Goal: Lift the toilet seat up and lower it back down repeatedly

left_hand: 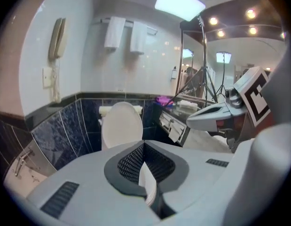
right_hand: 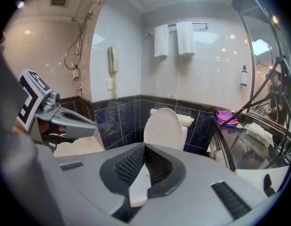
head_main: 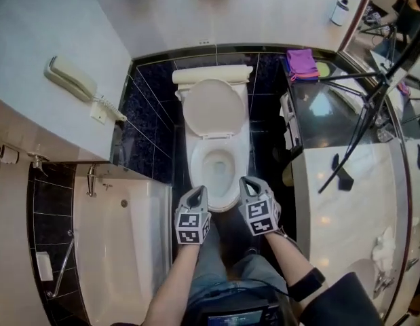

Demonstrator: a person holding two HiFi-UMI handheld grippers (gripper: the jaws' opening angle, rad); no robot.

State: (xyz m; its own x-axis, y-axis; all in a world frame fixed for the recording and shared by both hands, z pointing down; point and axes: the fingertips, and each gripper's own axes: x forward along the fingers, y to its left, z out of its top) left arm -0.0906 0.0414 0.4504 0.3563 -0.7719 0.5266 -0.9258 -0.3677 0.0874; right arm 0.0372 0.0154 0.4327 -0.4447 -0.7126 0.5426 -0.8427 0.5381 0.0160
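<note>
The white toilet (head_main: 220, 165) stands ahead against the dark tiled wall, its bowl uncovered. Its raised white seat and lid (head_main: 211, 107) lean back on the cistern; I cannot tell the two apart. The upright part also shows in the left gripper view (left_hand: 121, 125) and the right gripper view (right_hand: 163, 128). My left gripper (head_main: 196, 191) and right gripper (head_main: 250, 180) hang side by side over the bowl's front rim, clear of the seat. Both are shut, their tips meeting, with nothing held. Each gripper sees the other: the right gripper (left_hand: 216, 114), the left gripper (right_hand: 65, 121).
A bathtub (head_main: 121, 250) lies to the left, with a wall phone (head_main: 72, 80) above it. On the right runs a counter (head_main: 345, 202) with a purple cloth (head_main: 302, 63), and a black tripod (head_main: 372, 107) stands over it. Towels (right_hand: 173, 39) hang above the toilet.
</note>
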